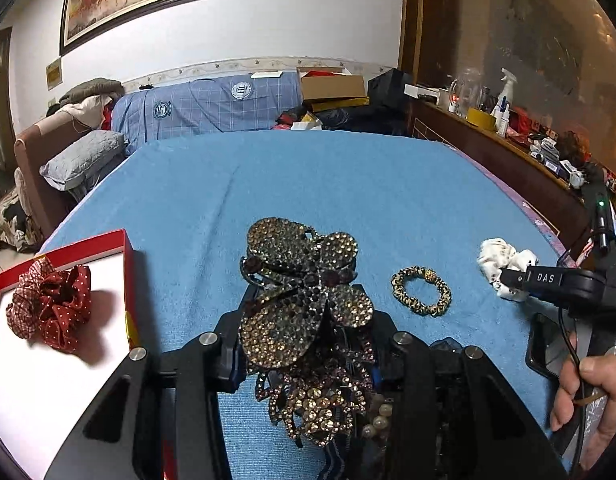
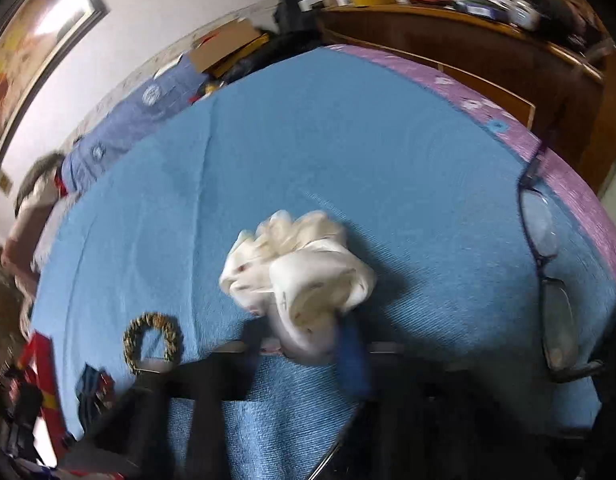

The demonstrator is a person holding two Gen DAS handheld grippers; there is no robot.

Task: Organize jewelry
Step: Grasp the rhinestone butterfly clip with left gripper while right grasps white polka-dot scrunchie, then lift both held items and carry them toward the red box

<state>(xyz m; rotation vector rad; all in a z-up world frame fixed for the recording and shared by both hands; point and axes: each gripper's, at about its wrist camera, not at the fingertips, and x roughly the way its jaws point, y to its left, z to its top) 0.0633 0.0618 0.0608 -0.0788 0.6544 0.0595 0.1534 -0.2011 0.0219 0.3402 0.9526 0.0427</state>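
**A:** Where's the jewelry you're sorting?

**B:** Right in front of your left gripper (image 1: 308, 344): a big rhinestone butterfly hair clip (image 1: 304, 288) sits between its fingers, wings spread up over the blue cloth (image 1: 308, 184). The fingers stand on either side of the clip's base, but the clip hides the contact, so you cannot tell whether they pinch it or merely flank it. Below it, closer to the camera, lies a heap of more pieces (image 1: 323, 404): another rhinestone clip and a few pearls.

**A:** And your right side?

**B:** Your right gripper (image 2: 308, 340) is closed on the white scrunchie (image 2: 300, 276); the fabric bunches up out of the fingers. That view is blurred, so finer detail is lost. From the left camera you see the same scrunchie at the gripper's tip, near the cloth's right edge.

**A:** What lies around them?

**B:** Between the butterfly clip and the white scrunchie, a leopard-print hair tie (image 1: 421, 290) lies flat on the cloth, apart from both. To your left, a red box (image 1: 124, 280) with a white floor holds a red dotted scrunchie (image 1: 48, 308). On your right, a pair of glasses (image 2: 547, 276) rests near the cloth's purple border.
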